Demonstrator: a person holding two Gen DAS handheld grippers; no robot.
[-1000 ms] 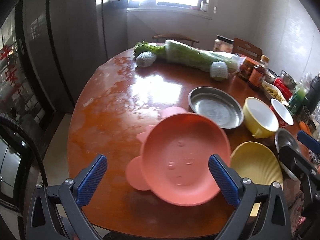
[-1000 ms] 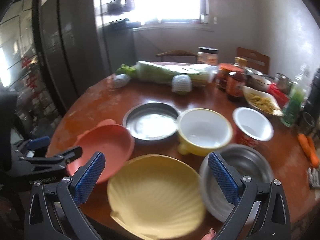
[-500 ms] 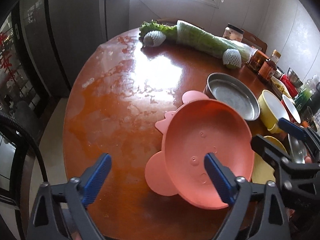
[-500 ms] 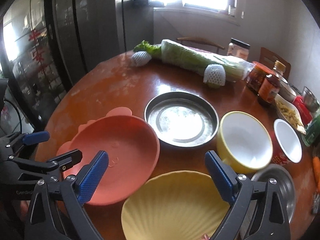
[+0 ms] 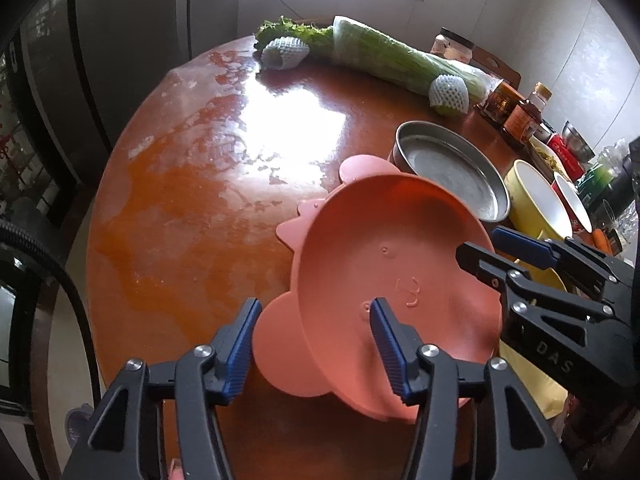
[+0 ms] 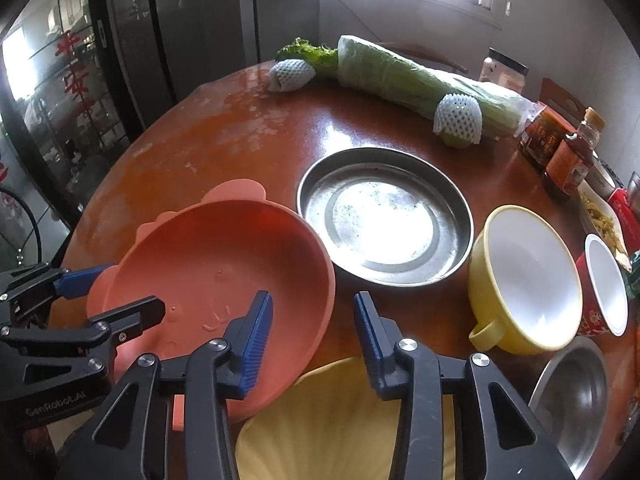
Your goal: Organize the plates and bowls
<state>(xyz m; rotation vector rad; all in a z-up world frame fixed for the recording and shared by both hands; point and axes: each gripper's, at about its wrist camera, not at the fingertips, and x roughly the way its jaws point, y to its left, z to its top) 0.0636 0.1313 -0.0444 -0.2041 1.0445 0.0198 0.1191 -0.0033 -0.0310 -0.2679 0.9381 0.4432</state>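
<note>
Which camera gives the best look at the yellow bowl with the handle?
The right wrist view: the yellow bowl shows whole there, white inside, handle toward the camera, beside the steel plate. The left wrist view shows it small at the right edge, with its near side hidden behind the right gripper.

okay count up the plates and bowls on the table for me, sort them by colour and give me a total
Pink: 1, the pink plate
Yellow: 2, the yellow shell plate and the yellow bowl
Metal: 2, the metal plate and the metal bowl
Red with white inside: 1, the red bowl
Total: 6
</note>
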